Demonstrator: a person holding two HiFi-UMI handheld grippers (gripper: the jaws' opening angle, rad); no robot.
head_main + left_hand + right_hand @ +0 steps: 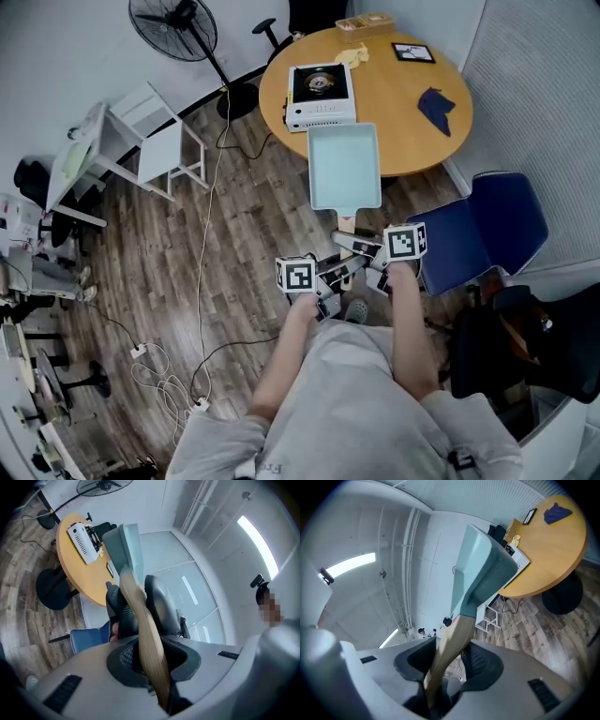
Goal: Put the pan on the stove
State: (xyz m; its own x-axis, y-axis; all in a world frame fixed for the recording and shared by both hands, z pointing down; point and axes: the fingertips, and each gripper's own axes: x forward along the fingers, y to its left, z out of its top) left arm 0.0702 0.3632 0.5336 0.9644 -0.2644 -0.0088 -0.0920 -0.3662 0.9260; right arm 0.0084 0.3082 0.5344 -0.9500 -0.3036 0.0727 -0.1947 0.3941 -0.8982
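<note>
Left gripper (133, 592) and right gripper (450, 656) are clamping the handle (347, 223) together, steadying the pan (345, 167) level just short of the stove (320, 94)

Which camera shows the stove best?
The head view: the stove lies whole, burner visible, from above. The left gripper view shows it small and edge-on; in the right gripper view the pan hides most of it.

Sq. pan (345, 167) near stove (320, 94), prob. level
</note>
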